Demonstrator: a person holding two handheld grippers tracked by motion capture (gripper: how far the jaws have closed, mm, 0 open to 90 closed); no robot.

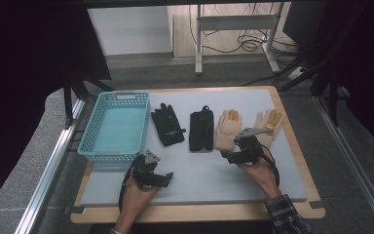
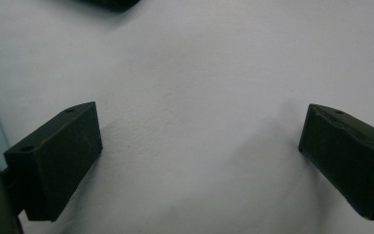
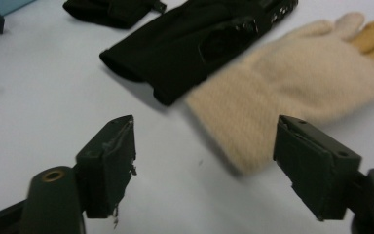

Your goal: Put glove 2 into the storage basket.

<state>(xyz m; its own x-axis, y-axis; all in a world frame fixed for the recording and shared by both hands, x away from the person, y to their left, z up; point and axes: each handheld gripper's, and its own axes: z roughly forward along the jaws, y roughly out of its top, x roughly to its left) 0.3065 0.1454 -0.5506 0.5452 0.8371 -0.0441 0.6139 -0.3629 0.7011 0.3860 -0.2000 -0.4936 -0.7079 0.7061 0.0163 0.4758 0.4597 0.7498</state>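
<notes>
1. White mat [image 1: 199,170] fills the table; teal basket [image 1: 114,126] at centre-left, four gloves in a row to its right.
2. Right gripper [image 3: 204,161] — jaws spread, empty — sits just below the cream glove [image 3: 282,92]; cuff faces it, fingers toward upper right.
3. Left gripper [image 2: 199,146] — jaws apart, empty, over bare mat; right hand is nearer.
</notes>
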